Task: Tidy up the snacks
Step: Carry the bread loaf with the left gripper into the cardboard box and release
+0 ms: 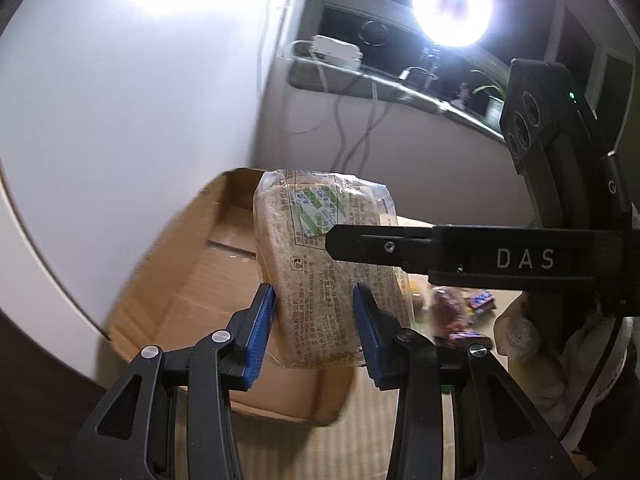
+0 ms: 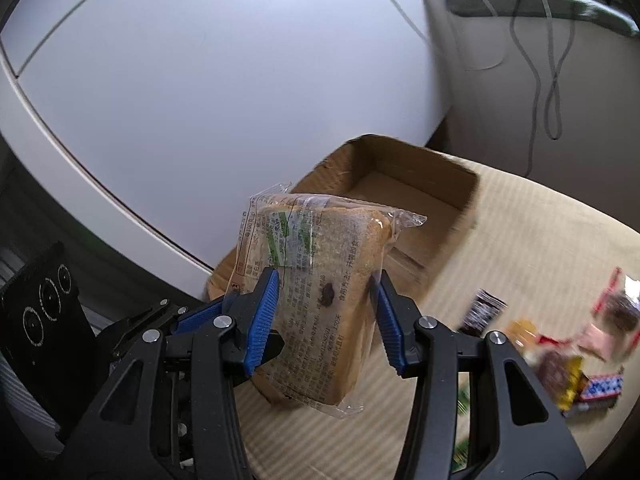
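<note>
Your left claw [image 1: 314,320] is clenched on a wrapped bread slice [image 1: 320,272]: both blue pads [image 1: 262,330] press the packet's lower sides, and the packet stands nearly upright in the air above the open cardboard box [image 1: 192,264]. The clear wrapper carries a green and white label and printed text facing the left wrist camera. The box's near wall sits just under the packet's bottom edge.

Your right claw [image 2: 326,322] is likewise grasping a second wrapped bread slice [image 2: 320,292], its pads [image 2: 264,316] squeezing the packet at mid-height. This packet tilts slightly and has a dark raisin-like spot showing through the wrapper. It hangs in front of the same cardboard box [image 2: 416,184] in the right wrist view, off the surface.

The box lies on a beige striped surface [image 2: 520,240] that could be a mat or a desk cover; you cannot tell which. It sits against a white panel [image 2: 200,100].

A loose pile of other snacks [image 2: 568,356], red, yellow, brown and blue wrappers, lies on that surface to the right, well apart from the box and blurred. In the left wrist view your right gripper's black body crosses the frame in front of the bread, with a bright lamp [image 1: 452,4] above.
</note>
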